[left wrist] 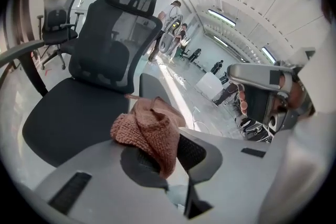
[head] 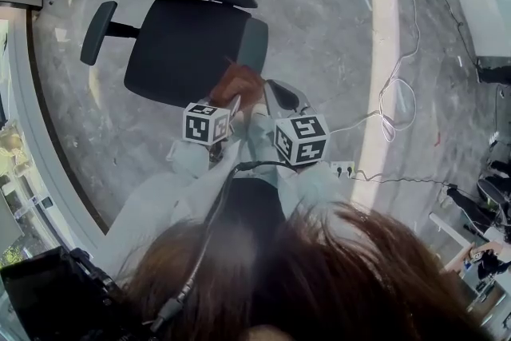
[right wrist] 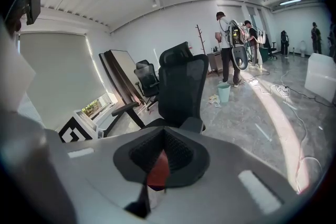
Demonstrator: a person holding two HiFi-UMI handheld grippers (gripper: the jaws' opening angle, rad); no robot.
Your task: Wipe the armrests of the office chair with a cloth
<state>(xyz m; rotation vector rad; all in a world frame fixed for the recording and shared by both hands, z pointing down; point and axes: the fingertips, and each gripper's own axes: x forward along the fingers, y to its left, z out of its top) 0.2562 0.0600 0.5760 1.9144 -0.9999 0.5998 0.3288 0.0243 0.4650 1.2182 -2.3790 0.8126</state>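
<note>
The black office chair [head: 188, 48] stands in front of me, with one armrest [head: 97, 32] out to the left and the other armrest [head: 255, 40] on the seat's right side. A reddish-brown knitted cloth [left wrist: 149, 131] is bunched in my left gripper [left wrist: 157, 152], which is shut on it; the cloth [head: 237, 84] hangs just short of the seat's near right corner. My right gripper [right wrist: 160, 157] is shut beside it, aimed at the chair [right wrist: 181, 84]. A red sliver shows in the slit between its pads; I cannot tell what it is.
Cables [head: 399, 84] and a power strip [head: 343, 168] lie on the grey floor to the right, near a white box [head: 489, 16]. A curved window ledge [head: 20, 116] runs along the left. Other chairs [left wrist: 55, 13], a teal bucket [right wrist: 224, 93] and people [right wrist: 228, 44] stand farther off.
</note>
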